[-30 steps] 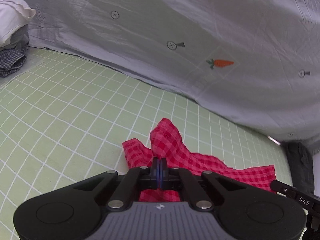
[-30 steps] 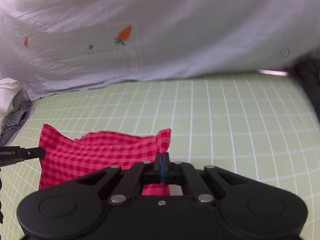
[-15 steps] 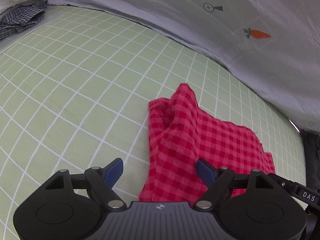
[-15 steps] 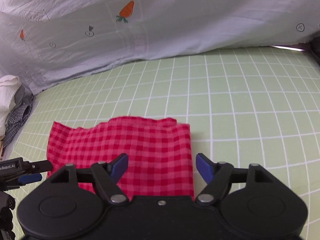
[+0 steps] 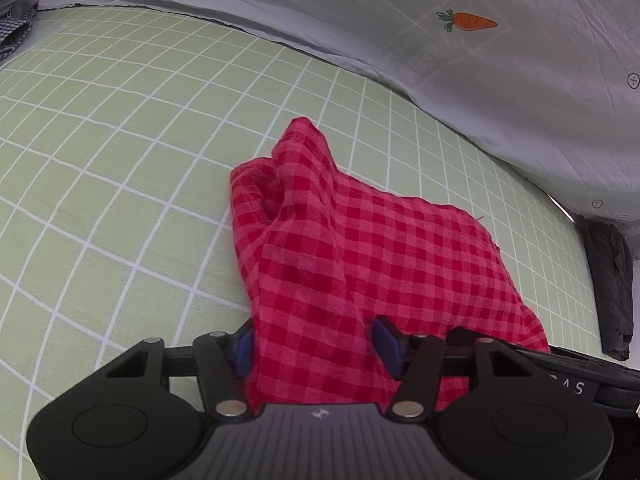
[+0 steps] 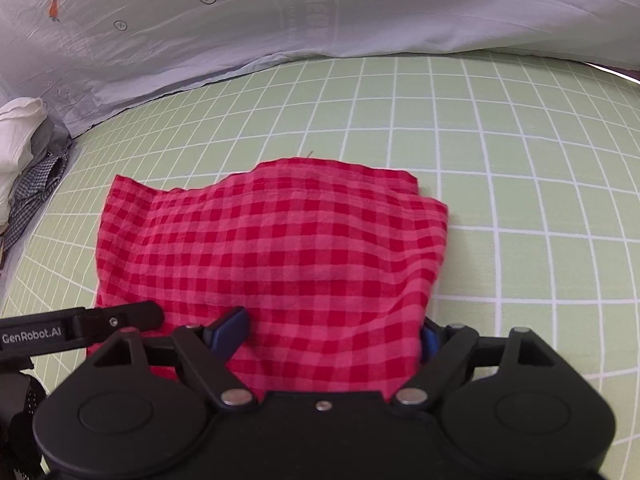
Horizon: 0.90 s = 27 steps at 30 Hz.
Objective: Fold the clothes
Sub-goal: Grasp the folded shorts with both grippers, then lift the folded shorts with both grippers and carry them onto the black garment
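A red checked cloth (image 6: 272,248) lies folded on a pale green mat (image 6: 520,184) ruled with white grid lines. Behind the mat hangs a grey sheet (image 5: 480,80) printed with carrots. The left gripper (image 5: 316,344) and right gripper (image 6: 332,332) each have their jaws spread wide around the cloth's near edge. At the far left sits a heap of laundry (image 6: 24,160), perhaps shirts. A dark cloth (image 5: 612,284) lies at the mat's right edge.
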Each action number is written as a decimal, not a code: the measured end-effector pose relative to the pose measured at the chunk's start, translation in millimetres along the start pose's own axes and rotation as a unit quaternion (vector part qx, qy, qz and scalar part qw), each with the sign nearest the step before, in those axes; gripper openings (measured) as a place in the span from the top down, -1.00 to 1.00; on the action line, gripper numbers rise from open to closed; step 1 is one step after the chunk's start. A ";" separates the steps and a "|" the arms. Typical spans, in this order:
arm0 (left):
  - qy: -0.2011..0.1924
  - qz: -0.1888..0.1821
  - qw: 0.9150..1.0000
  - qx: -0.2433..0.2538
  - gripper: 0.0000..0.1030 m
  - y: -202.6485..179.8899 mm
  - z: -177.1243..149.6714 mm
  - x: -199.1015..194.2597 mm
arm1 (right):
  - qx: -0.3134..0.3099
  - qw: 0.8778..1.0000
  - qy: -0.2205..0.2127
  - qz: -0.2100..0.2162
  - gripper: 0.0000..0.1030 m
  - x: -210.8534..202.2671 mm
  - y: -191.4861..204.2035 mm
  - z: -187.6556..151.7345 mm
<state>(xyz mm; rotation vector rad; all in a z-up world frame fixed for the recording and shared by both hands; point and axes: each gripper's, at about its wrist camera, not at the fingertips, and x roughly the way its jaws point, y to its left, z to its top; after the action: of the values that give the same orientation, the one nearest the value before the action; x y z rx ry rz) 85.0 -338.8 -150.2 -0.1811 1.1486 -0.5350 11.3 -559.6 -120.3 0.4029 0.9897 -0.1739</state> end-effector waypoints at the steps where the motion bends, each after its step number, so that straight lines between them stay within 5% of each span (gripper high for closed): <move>1: 0.002 -0.009 1.000 -0.004 0.27 1.1 -0.8 0.2 | -0.005 1.000 0.000 0.002 -0.47 0.7 4.4 0.3; 2: 0.003 -0.018 1.000 -0.008 0.65 2.2 -1.7 0.3 | -0.010 1.000 0.000 0.005 -0.20 1.4 8.8 0.6; 3: 0.005 -0.027 1.000 -0.012 0.77 3.3 -2.5 0.5 | -0.015 1.000 0.000 0.007 0.07 2.2 13.2 1.0; 4: 0.006 -0.036 0.999 -0.016 0.78 4.4 -3.3 0.6 | -0.019 1.000 0.002 0.010 0.23 2.9 17.4 1.8; 5: 0.007 -0.045 0.999 -0.020 0.80 5.4 -4.1 0.8 | -0.022 1.000 0.008 0.015 0.60 3.5 21.0 3.7; 6: 0.009 -0.053 0.998 -0.024 0.81 6.5 -5.0 1.0 | -0.021 1.000 0.010 0.017 0.70 2.7 24.5 5.0; 18: 0.022 -0.131 0.988 0.083 0.83 -52.5 -19.6 -45.4 | 0.015 0.999 -0.037 -0.012 0.76 -72.8 42.5 -26.2; 27: 0.023 -0.169 0.966 0.192 0.84 -156.1 -73.0 -70.5 | 0.094 0.989 -0.101 -0.048 0.76 -156.3 -14.5 -73.8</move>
<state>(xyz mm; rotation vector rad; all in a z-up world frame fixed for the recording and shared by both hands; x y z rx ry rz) -50.4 -429.0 -59.7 -0.0276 1.0406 -1.0578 -135.5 -548.9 -28.4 0.4991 0.7962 -0.3904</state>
